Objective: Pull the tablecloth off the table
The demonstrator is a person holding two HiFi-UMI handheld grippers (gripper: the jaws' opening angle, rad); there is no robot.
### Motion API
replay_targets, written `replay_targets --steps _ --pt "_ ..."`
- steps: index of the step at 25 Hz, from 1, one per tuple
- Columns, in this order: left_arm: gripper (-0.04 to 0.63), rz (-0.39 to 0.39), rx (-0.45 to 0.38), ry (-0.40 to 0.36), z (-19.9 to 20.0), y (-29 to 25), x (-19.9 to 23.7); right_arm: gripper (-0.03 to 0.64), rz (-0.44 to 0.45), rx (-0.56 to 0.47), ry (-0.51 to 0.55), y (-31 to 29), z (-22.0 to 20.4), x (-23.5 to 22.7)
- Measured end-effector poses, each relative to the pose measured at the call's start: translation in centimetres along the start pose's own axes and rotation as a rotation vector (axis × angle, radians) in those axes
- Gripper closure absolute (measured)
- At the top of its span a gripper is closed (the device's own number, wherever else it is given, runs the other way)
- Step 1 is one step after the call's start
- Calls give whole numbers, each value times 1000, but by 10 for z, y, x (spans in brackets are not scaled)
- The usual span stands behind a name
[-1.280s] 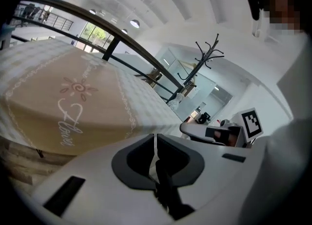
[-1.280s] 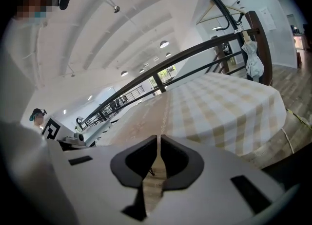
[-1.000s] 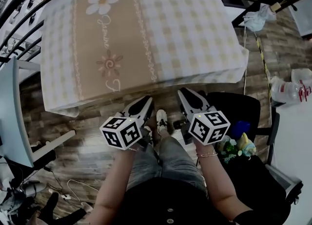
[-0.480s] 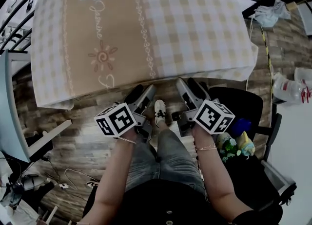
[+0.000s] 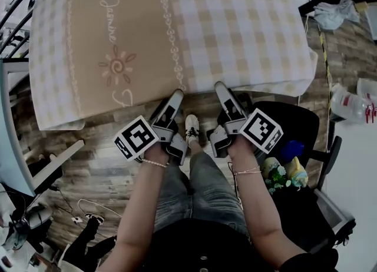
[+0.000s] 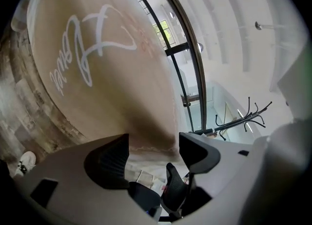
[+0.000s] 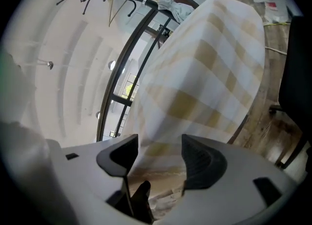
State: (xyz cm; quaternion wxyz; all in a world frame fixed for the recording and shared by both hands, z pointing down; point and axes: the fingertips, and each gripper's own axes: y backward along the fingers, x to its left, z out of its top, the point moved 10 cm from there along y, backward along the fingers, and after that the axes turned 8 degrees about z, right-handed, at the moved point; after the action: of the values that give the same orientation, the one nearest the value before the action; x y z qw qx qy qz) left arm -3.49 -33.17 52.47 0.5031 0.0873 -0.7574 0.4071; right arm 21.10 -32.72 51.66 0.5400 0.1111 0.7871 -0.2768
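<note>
Left tongs [image 5: 171, 101] and right tongs [image 5: 227, 95] at the cloth [image 5: 235, 29] hem
Both have just been opening; jaws stand wide apart, hanging hem between them, unpinched.

This looks like a workroom or studio on an upper gallery of a tall white building, not a lived-in home. A curved black metal railing [image 6: 189, 58] runs along the room's edge, and beyond it rise high white walls [image 6: 234, 29] with a bright window [image 6: 163, 28]. The floor is grey-brown wood planking [image 5: 100, 171], strewn with loose white and black cables [image 5: 88, 209] and crumpled clear plastic bags [image 5: 347, 103]. A black swivel office chair [image 5: 297, 126] and a black branching coat stand [image 6: 248, 114] stand near. Only the beige and white checked tablecloth [image 5: 235, 29] with its daisy print feels homely.
</note>
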Motion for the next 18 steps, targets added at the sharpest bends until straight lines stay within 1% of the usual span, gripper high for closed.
replay_targets --steps 5,7,10,11,13,16,18 --pt "290 42 -71 -8 4 -8 -2 362 -11 -7 -27 -10 1 -2" --pt "290 32 -90 -15 4 -10 -3 362 2 -20 -21 -12 2 -3" --pt "290 -14 -105 18 2 -13 2 366 30 -29 -16 -13 2 -5" --pt "290 -23 -110 26 1 -13 3 376 37 -29 -11 -13 1 -4" --pt "298 -26 -124 10 0 -11 0 387 44 -30 -3 -11 1 -2" --pt "341 -28 -148 -31 -3 -9 -9 393 46 -33 -1 -7 3 0" --pt "355 -27 -163 -31 -5 -9 -10 401 43 -36 1 -5 2 0"
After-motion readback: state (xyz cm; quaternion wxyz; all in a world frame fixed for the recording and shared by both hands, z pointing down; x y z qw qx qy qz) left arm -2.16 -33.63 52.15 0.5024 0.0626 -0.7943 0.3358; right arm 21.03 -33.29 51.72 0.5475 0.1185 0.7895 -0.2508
